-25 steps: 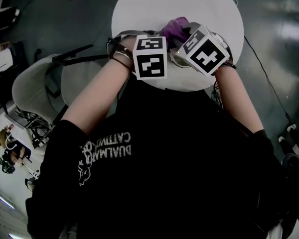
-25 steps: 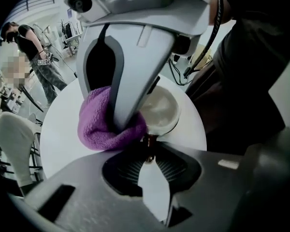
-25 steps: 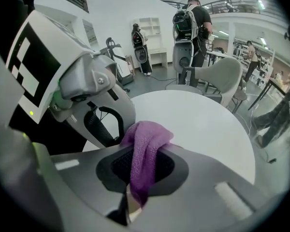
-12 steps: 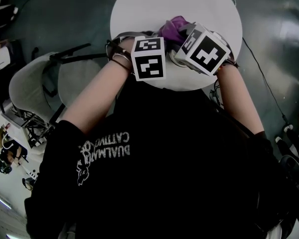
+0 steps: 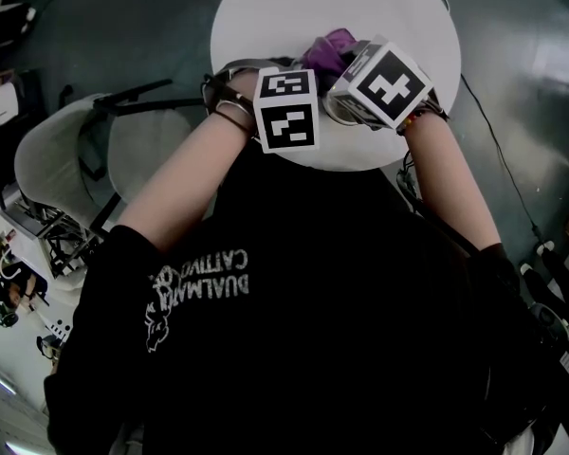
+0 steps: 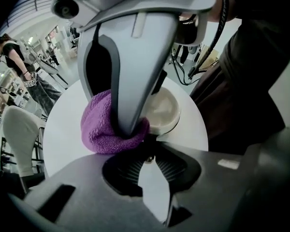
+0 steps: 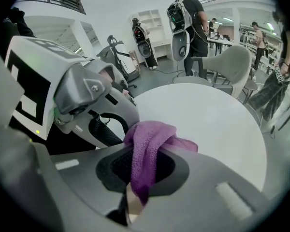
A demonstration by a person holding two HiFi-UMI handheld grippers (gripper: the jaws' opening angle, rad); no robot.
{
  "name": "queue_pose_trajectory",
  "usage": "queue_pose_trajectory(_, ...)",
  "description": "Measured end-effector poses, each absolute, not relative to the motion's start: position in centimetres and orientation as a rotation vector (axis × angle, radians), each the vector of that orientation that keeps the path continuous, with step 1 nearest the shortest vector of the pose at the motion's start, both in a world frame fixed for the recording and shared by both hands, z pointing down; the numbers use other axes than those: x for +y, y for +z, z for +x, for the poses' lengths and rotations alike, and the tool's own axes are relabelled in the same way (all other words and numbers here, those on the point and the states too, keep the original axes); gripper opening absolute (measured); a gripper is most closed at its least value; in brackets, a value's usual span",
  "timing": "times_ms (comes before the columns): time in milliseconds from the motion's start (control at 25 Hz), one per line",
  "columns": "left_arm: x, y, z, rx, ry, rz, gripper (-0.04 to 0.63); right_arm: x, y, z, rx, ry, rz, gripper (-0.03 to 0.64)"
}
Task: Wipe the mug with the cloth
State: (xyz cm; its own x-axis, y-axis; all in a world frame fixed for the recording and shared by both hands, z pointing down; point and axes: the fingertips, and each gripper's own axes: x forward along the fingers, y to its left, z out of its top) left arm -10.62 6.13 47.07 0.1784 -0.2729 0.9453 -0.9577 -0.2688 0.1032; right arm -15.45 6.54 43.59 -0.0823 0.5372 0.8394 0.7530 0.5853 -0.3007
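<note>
A cream mug (image 6: 163, 111) stands near the front edge of the round white table (image 5: 294, 8). My left gripper (image 6: 147, 146) is shut at the mug's near side, with a pale piece of the mug, seemingly its handle, between the jaws. My right gripper (image 6: 128, 128) is shut on the purple cloth (image 6: 99, 127) and presses it against the mug's left rim. In the right gripper view the cloth (image 7: 147, 144) hangs through my right gripper (image 7: 147, 170). In the head view both marker cubes hide the mug; only the cloth (image 5: 330, 49) shows beyond them.
A pale chair (image 5: 62, 164) stands left of the table and cables run over the dark floor (image 5: 522, 55). In the right gripper view more chairs (image 7: 232, 64) and several standing people (image 7: 191, 28) are beyond the table's far edge.
My right gripper has tipped a little and shifted slightly toward the table's far side with the cloth. My left gripper has stayed where it was.
</note>
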Motion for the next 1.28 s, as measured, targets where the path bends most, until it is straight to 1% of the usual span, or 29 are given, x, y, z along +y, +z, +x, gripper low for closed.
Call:
queue_pose_trajectory(560,6.1,47.1,-10.9,-1.228,1.124,1.659,0.078,6.1,45.3,-16.4,-1.483,-0.143,-1.03,0.038)
queue_pose_trajectory(1040,5.9,47.2,-11.1,-1.256,1.083,1.659,0.081,5.5,48.4,-17.6,-1.531,-0.28,-0.959,0.043)
queue_pose_trajectory(1280,5.9,47.2,-11.1,-1.257,1.071,1.654,0.083,5.3,49.2,-18.5,-1.644,-0.194,-0.94,0.041)
